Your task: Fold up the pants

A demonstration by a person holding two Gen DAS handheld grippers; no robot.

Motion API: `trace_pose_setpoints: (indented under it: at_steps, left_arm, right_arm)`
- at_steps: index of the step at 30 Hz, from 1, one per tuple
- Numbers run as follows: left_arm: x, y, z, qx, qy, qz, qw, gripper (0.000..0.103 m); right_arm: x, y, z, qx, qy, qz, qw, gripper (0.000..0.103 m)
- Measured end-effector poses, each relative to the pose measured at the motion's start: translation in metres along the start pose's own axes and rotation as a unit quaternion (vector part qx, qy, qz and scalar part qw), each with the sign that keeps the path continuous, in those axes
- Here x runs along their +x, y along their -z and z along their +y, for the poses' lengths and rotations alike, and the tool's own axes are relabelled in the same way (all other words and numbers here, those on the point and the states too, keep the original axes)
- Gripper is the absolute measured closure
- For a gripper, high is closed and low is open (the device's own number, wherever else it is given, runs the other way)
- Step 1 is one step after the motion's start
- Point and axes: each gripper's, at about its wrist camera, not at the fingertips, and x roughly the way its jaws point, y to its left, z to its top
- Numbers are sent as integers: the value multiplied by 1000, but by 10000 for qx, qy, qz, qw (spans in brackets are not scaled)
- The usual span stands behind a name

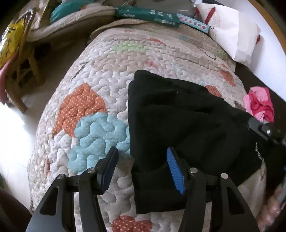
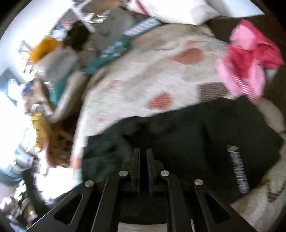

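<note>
The black pants (image 1: 178,121) lie partly folded on a quilted patchwork bedspread (image 1: 110,71). My left gripper (image 1: 141,158) is open and empty, its blue-padded fingers (image 1: 174,171) straddling the pants' near left edge. My right gripper (image 2: 143,155) is nearly shut over the black pants (image 2: 196,135), which show white lettering (image 2: 237,169); the view is blurred and I cannot tell whether fabric is pinched. The right gripper also shows at the pants' right edge in the left wrist view (image 1: 264,132).
A pink and red garment (image 1: 259,105) lies bunched at the bed's right edge, also in the right wrist view (image 2: 250,58). A teal box (image 1: 152,15) and white pillow (image 1: 232,33) sit at the head. Clutter and a chair (image 1: 21,62) stand left.
</note>
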Motion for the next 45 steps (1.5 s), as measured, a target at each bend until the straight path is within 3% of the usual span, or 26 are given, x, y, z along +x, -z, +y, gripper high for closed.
trace_pose_setpoints:
  at_steps: [3,6,7,9,13,14,16,17,18,21,26,30,33,34,39,42,43,44,45]
  left_arm:
    - [0,1,-1,102,-10,-59,9999,44]
    - [1,-2,4,29,126,72,9999,44]
    - [-1,-5,6,-22,185,167,9997,44]
    - [-8,-12,8,-156,333,185,9992,44]
    - [-26,-35,-10,111,636,17,9979,44]
    - [-29,-45,-22,274,725,-2,9970,44]
    - [-31,-62,-53,627,953,3,9935,44]
    - [-30,-67,-67,765,1031,24,9917,44]
    - [-29,-73,-84,921,1153,72,9890,44]
    - [-15,-84,-143,1423,1575,398,9764,43]
    - [14,-77,-226,2285,1765,754,9544,43]
    - [38,-64,-280,2952,1814,1072,9319,43]
    - [61,-52,-313,3411,1641,1282,9167,43]
    - [70,-47,-324,3622,1496,1284,9110,38]
    - [95,-40,-352,4201,1111,1267,8917,29]
    - [102,-39,-353,4312,1234,1452,8819,45]
    - [100,-38,-352,4381,1187,1370,8804,68]
    - [99,-37,-351,4468,1076,1307,8785,78]
    - [97,-38,-349,4501,1093,1289,8768,80]
  right_arm:
    - [16,6,16,-129,-528,324,9980,95]
    - [44,20,10,-100,-93,791,9968,96]
    - [49,24,3,1,-179,883,9959,97]
    - [41,24,-4,223,-329,776,9962,95]
    - [-7,18,-1,26,128,211,9997,93]
    - [-23,19,-4,77,274,1,9996,87]
    - [-47,26,-16,263,619,-336,9972,59]
    - [-60,33,-25,405,863,-542,9940,39]
    - [-69,40,-31,530,1061,-719,9903,35]
    - [-88,50,-60,1088,1523,-1031,9769,35]
    - [-88,51,-84,1450,1427,-988,9741,35]
    - [-75,55,-99,1814,1320,-839,9709,35]
    - [-66,58,-112,2124,1156,-838,9667,34]
    - [-65,56,-115,2144,1116,-928,9659,35]
    - [-51,46,-116,1925,1186,-1064,9683,35]
    - [-51,43,-117,1903,1219,-1169,9671,35]
    - [-51,42,-117,1862,1235,-1156,9679,37]
    - [-50,41,-117,1835,1237,-1119,9688,41]
    - [-50,40,-116,1795,1258,-1065,9698,51]
